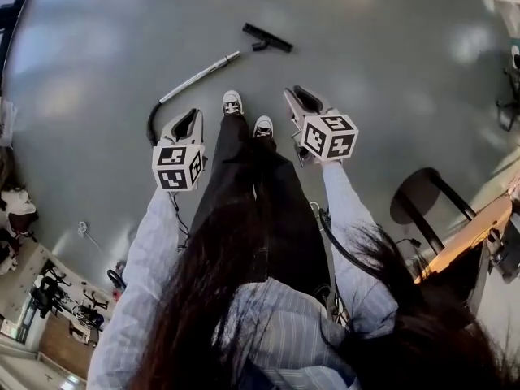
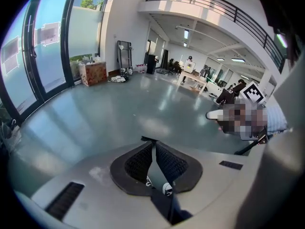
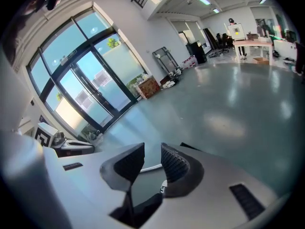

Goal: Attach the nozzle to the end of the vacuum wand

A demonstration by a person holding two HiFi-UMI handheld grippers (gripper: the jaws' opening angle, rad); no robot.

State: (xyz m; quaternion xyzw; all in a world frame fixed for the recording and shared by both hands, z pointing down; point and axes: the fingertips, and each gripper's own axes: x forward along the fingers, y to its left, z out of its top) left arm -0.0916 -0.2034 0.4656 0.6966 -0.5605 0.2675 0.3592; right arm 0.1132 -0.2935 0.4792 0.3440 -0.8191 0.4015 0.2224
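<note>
While jaws hang empty, wand (image 1: 199,75), nozzle (image 1: 267,37) beyond

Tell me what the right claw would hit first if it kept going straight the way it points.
Most likely the vacuum wand on the floor: it shows in the gap between the right claw's open jaws. Depth is unclear; it might meet bare floor beside it instead.

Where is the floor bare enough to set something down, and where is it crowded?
Bare: the wide floor left of the wand, and the stretch between nozzle and stool. Crowded: around the shoes, between wand and nozzle.
</note>
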